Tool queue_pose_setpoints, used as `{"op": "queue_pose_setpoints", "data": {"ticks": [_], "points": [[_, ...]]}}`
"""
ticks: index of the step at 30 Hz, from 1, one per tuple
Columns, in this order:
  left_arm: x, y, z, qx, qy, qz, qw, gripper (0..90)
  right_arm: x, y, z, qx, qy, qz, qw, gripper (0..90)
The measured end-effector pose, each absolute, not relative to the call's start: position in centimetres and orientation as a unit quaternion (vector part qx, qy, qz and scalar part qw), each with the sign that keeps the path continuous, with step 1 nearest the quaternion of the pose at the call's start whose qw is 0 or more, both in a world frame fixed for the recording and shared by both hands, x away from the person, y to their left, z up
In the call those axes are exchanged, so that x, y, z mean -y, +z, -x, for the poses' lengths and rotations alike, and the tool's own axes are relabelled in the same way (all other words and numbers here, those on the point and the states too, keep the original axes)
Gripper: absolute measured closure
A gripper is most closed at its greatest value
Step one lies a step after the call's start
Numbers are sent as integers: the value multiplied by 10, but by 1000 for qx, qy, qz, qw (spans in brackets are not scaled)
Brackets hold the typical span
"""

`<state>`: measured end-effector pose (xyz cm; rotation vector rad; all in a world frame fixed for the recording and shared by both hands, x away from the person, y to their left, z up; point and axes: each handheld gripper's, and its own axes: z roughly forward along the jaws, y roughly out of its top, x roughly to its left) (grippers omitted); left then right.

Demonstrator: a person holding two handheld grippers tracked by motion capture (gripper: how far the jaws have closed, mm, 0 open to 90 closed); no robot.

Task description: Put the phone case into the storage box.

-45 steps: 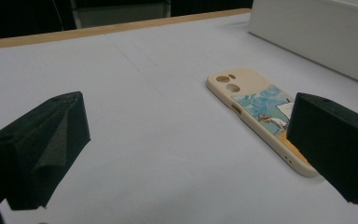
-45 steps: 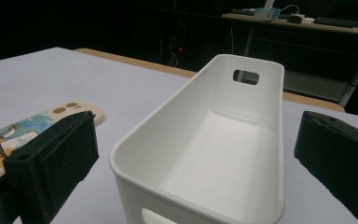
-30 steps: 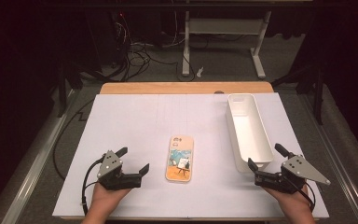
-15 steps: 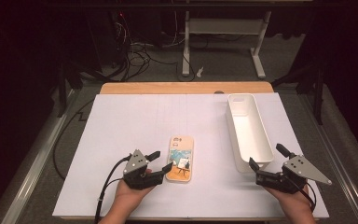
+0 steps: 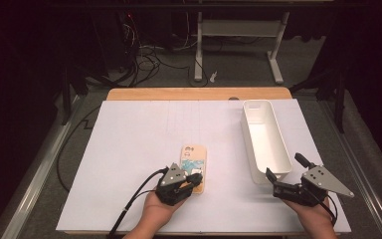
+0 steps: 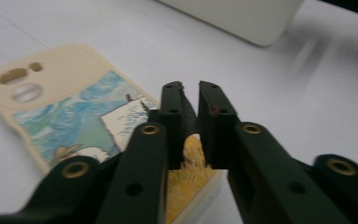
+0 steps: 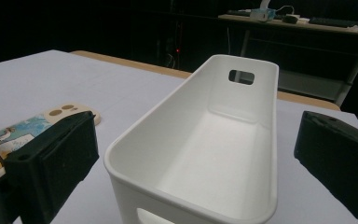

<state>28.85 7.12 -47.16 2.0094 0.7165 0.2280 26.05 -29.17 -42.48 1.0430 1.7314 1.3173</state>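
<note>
Pinching at the near end of the phone case [image 5: 194, 167] flat on the desk [image 5: 129, 149], the left tool [image 5: 193, 180] has just been closing, nearly clenched; it's thin, so it could skid. Right tool [image 5: 284, 174] waits released around the white bin's [image 5: 273, 169] near end.

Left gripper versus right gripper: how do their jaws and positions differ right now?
The left gripper has just been closing; its jaws stand nearly together over the near end of the phone case, while the right gripper has its jaws spread wide. The left sits at the case on the white table cover; the right sits at the near end of the white bin, jaws either side of it without touching. Both are black, hand-held and low over the table.
</note>
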Motion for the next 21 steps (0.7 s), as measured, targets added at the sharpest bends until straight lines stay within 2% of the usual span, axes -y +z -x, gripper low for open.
{"op": "queue_pose_setpoints", "data": {"ticks": [4,21], "points": [[-55,-472,-285,-272,84,-841,460,890,292,-424,-260,-670,510,-405,357,1],[-42,-476,-284,-260,95,-877,393,897,294,-423,-258,-665,516,-408,353,2]]}}
